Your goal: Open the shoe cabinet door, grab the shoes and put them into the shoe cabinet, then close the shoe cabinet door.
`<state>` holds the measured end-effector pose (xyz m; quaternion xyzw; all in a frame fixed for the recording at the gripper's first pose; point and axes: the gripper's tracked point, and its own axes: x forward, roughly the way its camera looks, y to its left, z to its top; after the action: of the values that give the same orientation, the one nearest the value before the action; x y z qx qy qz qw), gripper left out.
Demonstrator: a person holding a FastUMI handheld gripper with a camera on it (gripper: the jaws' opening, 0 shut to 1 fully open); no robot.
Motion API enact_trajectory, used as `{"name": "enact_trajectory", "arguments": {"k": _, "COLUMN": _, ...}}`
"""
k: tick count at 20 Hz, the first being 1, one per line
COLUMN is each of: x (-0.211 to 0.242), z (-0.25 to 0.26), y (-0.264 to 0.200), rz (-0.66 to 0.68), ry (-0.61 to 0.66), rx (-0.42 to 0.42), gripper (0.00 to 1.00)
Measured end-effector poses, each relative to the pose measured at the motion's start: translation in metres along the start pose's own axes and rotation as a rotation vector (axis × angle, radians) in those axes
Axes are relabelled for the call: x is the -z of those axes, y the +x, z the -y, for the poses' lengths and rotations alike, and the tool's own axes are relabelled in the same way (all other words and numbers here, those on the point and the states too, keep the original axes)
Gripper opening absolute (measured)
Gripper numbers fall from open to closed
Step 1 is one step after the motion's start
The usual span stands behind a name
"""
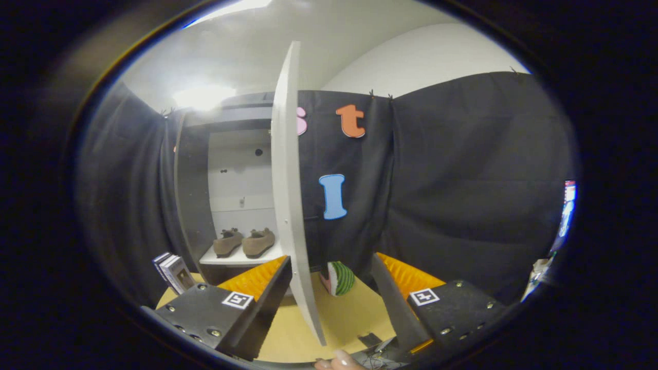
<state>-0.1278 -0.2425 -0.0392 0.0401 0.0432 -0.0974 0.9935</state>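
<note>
The shoe cabinet stands beyond my left finger, dark-sided with a pale inside. Its white door is swung wide open and I see it edge-on, running from high up down to between my fingers. Two brown shoes sit side by side on the cabinet's white shelf. My gripper is open, its fingers either side of the door's lower edge, the left finger close to it, with no clear contact on either side.
A watermelon-slice toy lies on the tan table just right of the door. Some small books lean left of the cabinet. A person's fingertip shows below the fingers. Black cloth surrounds the booth.
</note>
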Motion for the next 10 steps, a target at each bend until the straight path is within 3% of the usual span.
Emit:
{"name": "enact_trajectory", "arguments": {"k": 7, "x": 0.007, "z": -0.004, "y": 0.070, "rz": -0.055, "ry": 0.020, "rx": -0.252, "gripper": 0.98}}
{"name": "enact_trajectory", "arguments": {"k": 10, "x": 0.004, "z": -0.011, "y": 0.089, "rz": -0.052, "ry": -0.006, "rx": -0.296, "gripper": 0.96}}
